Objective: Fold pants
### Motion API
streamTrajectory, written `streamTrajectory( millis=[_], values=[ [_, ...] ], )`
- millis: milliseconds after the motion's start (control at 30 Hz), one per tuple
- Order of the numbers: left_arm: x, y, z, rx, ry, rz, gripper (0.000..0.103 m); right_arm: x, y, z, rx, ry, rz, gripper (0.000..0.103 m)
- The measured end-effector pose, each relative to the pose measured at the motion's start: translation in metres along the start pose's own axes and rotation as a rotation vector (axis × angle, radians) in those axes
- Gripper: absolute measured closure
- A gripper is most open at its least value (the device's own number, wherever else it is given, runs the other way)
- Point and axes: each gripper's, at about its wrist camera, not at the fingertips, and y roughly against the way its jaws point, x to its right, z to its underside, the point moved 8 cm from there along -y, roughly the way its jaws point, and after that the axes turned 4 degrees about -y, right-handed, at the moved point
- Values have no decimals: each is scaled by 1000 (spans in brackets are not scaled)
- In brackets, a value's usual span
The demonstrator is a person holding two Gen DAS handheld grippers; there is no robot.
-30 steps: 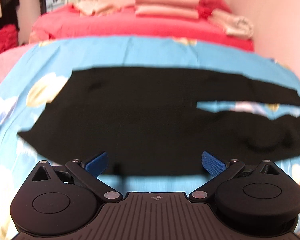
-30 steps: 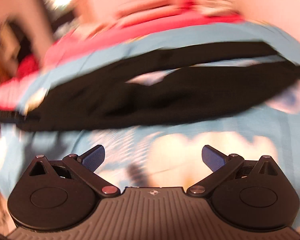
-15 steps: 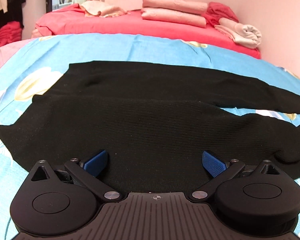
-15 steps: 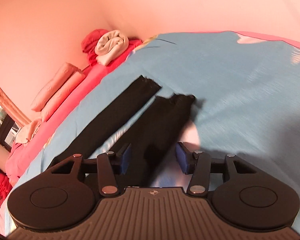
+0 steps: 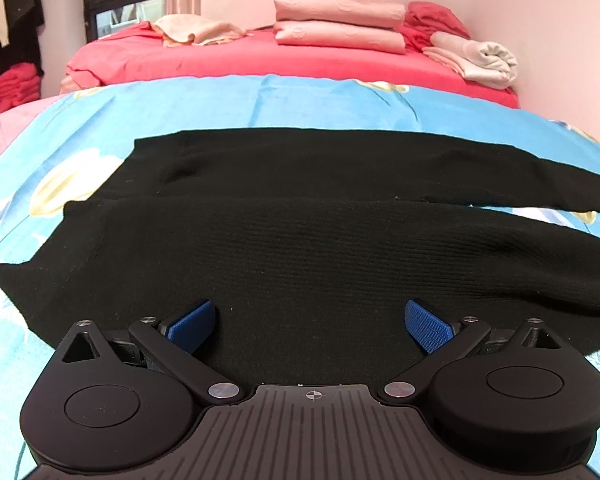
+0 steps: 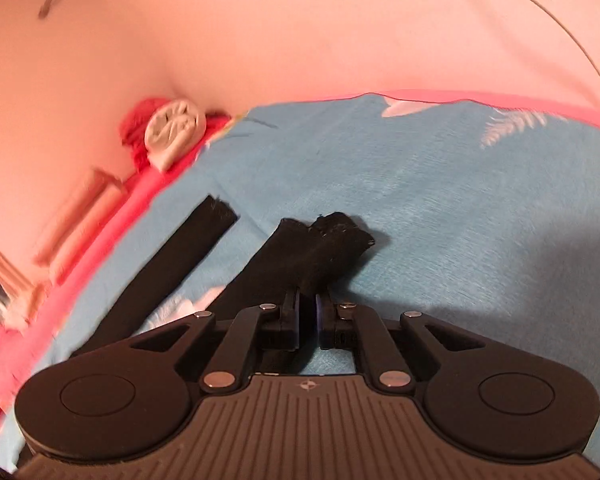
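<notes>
I am working over black pants (image 5: 300, 248) that are lying spread across the blue flowered blanket (image 5: 260, 100) on the bed, waist to my left and the 2 legs running off to my right with a strip of blanket showing between them.

My right gripper (image 6: 307, 316) is pinching the near leg (image 6: 320, 252) just short of its cuff, jaws drawn almost together on the bunched fabric, so I judge I am holding it there to carry this leg over onto the far leg (image 6: 180, 256) and halve the pants lengthwise. The far leg is lying flat and apart.

My left gripper (image 5: 308, 320) is hovering low over the seat end of the near leg with its jaws spread wide and gripping nothing; I am placing it here, I think, to take the waist edge so both ends can lift together.
</notes>
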Motion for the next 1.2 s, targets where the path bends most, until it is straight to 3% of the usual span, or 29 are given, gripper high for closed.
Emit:
streamTrajectory(
  millis=[67,100,167,200,233,300,367,433,533,667,767,833,1000,1133,1167,1200],
  values=[
    [-1,1,1,-3,-6,9,0,1,3,-2,16,-9,24,93],
    [-2,2,1,-7,-10,18,0,1,7,-4,43,-5,56,86],
    [-4,4,1,-10,-12,43,0,-3,18,-7,118,24,127,59],
    [-6,6,1,-10,-8,59,0,-4,24,-8,162,34,173,37],
    [-10,8,2,-8,-1,76,0,-4,35,-11,232,53,244,27],
    [-15,14,2,-5,12,94,0,-8,57,-11,330,118,353,27],
    [-25,21,4,-2,28,93,0,-31,68,4,303,215,278,26],
    [-38,32,6,15,49,102,0,-73,68,37,187,378,114,22],
    [-57,47,7,48,74,87,0,-146,72,116,5,682,-127,15],
    [-90,60,13,58,147,33,0,-235,89,235,-153,1025,-420,15],
    [-115,74,20,79,200,19,0,-286,102,315,-246,1210,-601,17],
    [-132,84,25,90,231,-5,0,-315,111,362,-293,1311,-687,26],
    [-167,106,40,106,284,-59,0,-369,108,444,-344,1498,-744,36],
    [-183,111,51,105,316,-84,0,-407,86,474,-323,1542,-759,37],
    [-186,111,52,104,326,-87,0,-414,77,477,-328,1523,-756,41],
    [-190,110,55,103,336,-89,0,-422,71,480,-353,1480,-747,84]
  ],
)
